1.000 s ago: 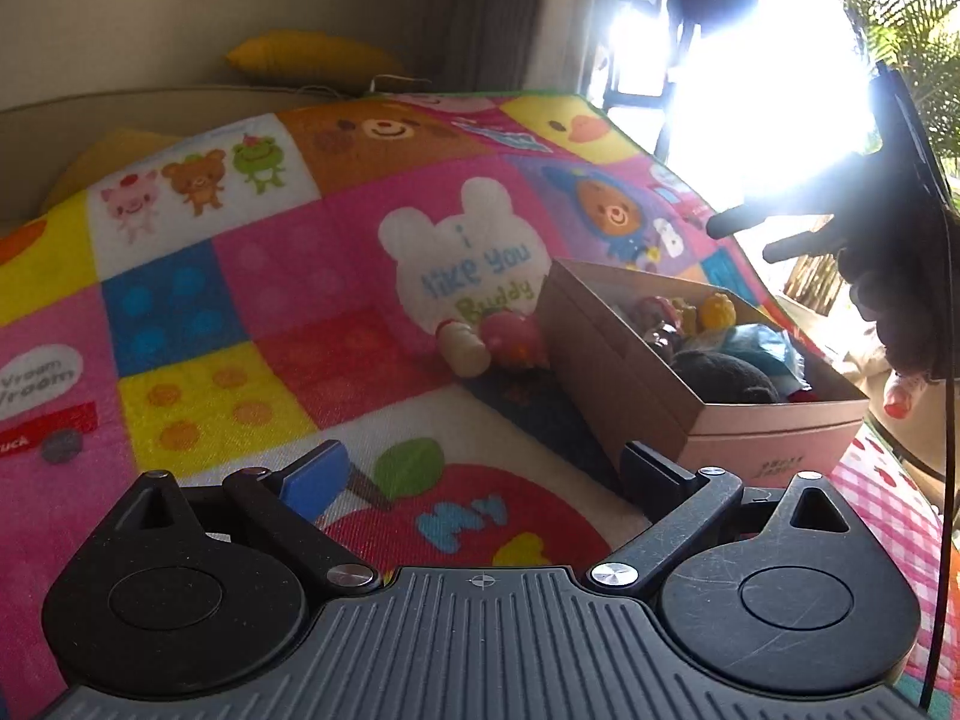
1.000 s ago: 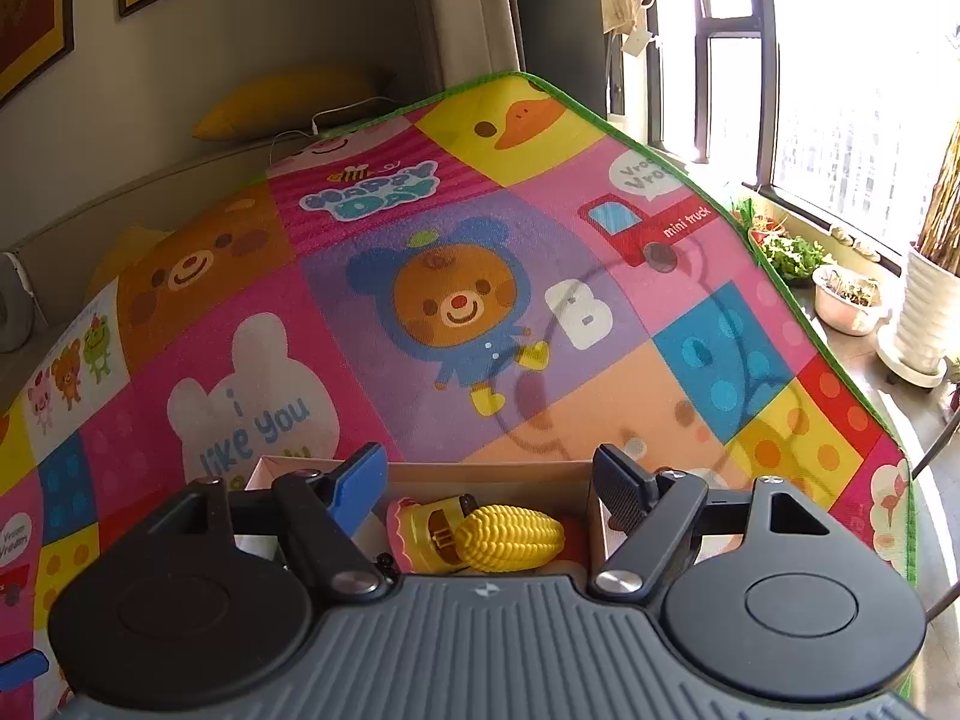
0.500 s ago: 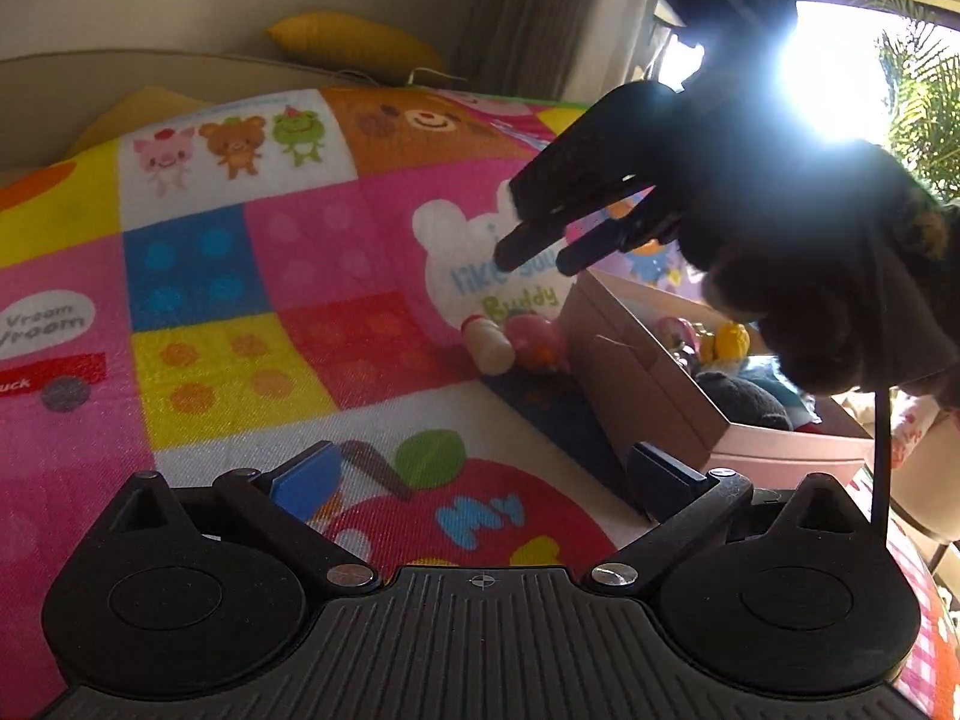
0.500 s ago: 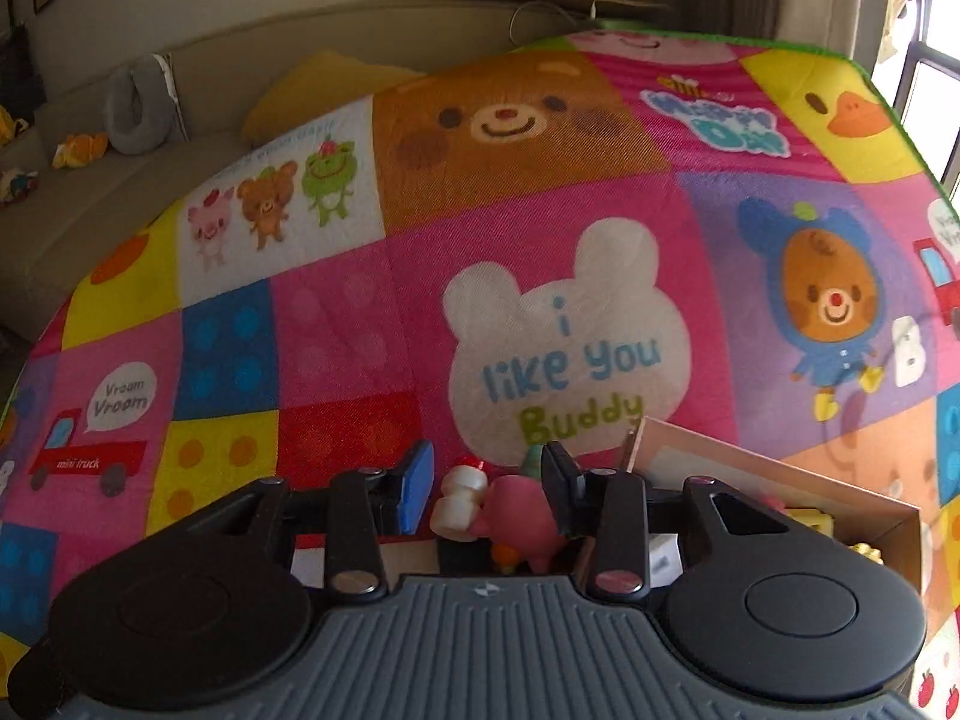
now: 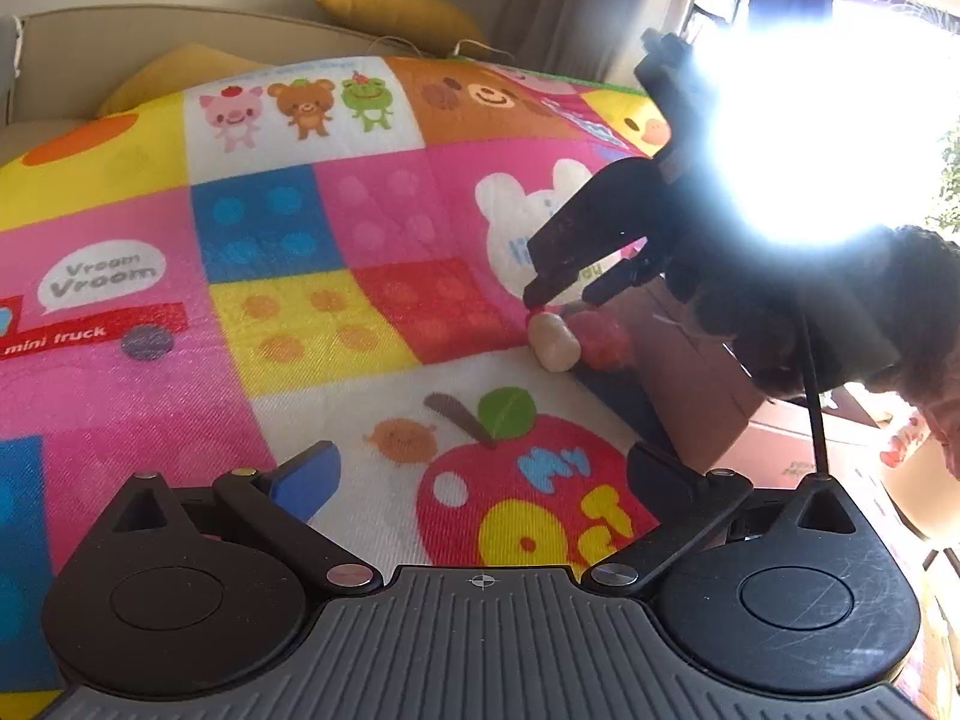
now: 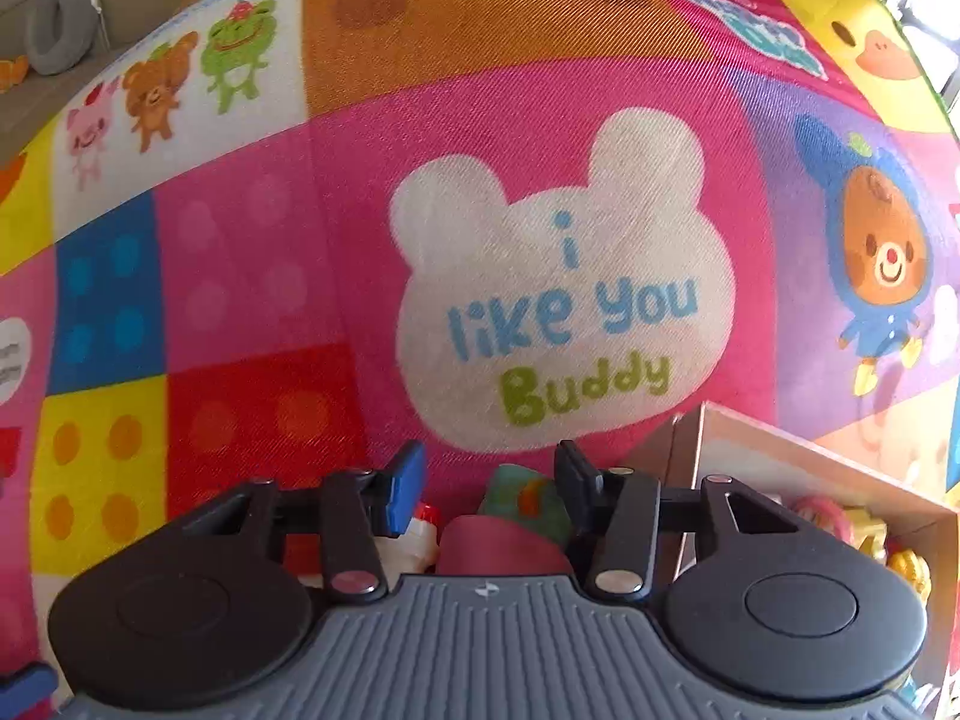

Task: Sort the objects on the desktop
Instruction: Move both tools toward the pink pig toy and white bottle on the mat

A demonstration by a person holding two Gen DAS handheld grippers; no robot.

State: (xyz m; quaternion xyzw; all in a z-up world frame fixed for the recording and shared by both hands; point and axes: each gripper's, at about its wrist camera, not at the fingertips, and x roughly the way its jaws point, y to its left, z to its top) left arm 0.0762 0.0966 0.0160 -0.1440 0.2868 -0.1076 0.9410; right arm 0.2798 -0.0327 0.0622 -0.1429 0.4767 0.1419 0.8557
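A small cream bottle toy [image 5: 555, 348] with a red cap and a pink round toy [image 5: 603, 342] lie side by side on the colourful play mat [image 5: 300, 312], just left of a cardboard box [image 5: 720, 408]. My right gripper [image 5: 558, 297] points steeply down over them. In the right wrist view its jaws [image 6: 489, 468] are opening. The pink toy [image 6: 504, 540] with its green top sits between them, with the bottle [image 6: 414, 540] under the blue-padded finger. The pads do not visibly press on either. My left gripper [image 5: 480, 468] hovers open over the apple print, with nothing between its fingers.
The box [image 6: 780, 444] holds several toys, among them a yellow one [image 6: 906, 564]. A beige sofa with yellow cushions [image 5: 396, 6] runs behind the mat. Window glare washes out the right of the left wrist view. A person's hand [image 5: 912, 312] grips the right tool.
My right gripper swung from above the box leftward and down onto the bottle and pink toy, its jaws narrowing on the way. The left gripper drifted slightly and stayed open.
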